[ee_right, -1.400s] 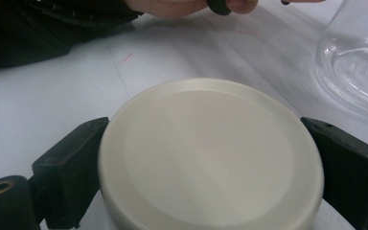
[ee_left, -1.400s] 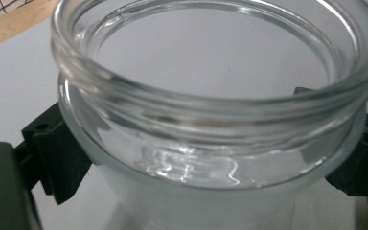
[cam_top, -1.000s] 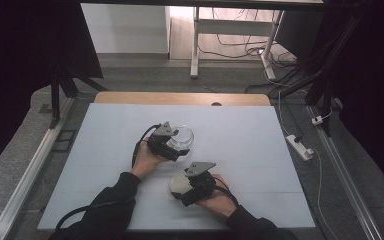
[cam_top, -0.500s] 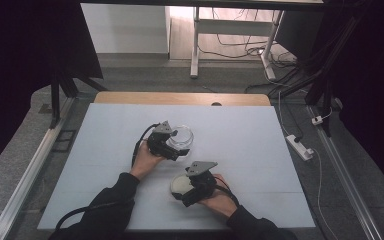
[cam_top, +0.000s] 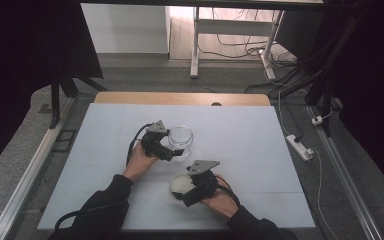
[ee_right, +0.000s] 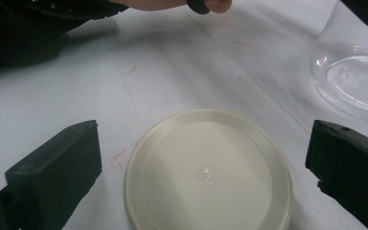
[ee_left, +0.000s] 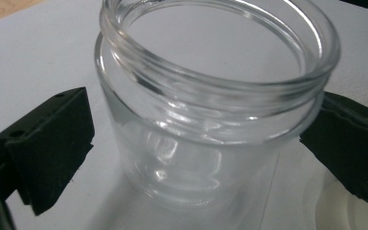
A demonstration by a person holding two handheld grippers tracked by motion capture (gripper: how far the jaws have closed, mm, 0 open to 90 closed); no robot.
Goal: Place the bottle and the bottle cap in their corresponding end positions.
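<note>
A clear, empty glass jar [cam_top: 182, 139] stands upright and lidless on the white table [cam_top: 240, 135]. My left gripper [cam_top: 172, 149] is at its near-left side. In the left gripper view the jar [ee_left: 206, 120] stands between the open jaws of the left gripper [ee_left: 199, 148]; the left jaw is clear of the glass and the right one is close against it. A cream round lid [cam_top: 181, 183] lies flat in front of the jar. My right gripper [cam_top: 187, 190] is open around the lid [ee_right: 206, 172], with a gap on both sides.
The wooden strip [cam_top: 180, 98] marks the table's far edge. A power strip [cam_top: 300, 146] lies on the floor to the right. In the right gripper view, the jar's base [ee_right: 352, 81] is at the upper right and the left hand [ee_right: 172, 4] at the top.
The left gripper has edged slightly left beside the jar. The right gripper, the lid and the jar have stayed in place.
</note>
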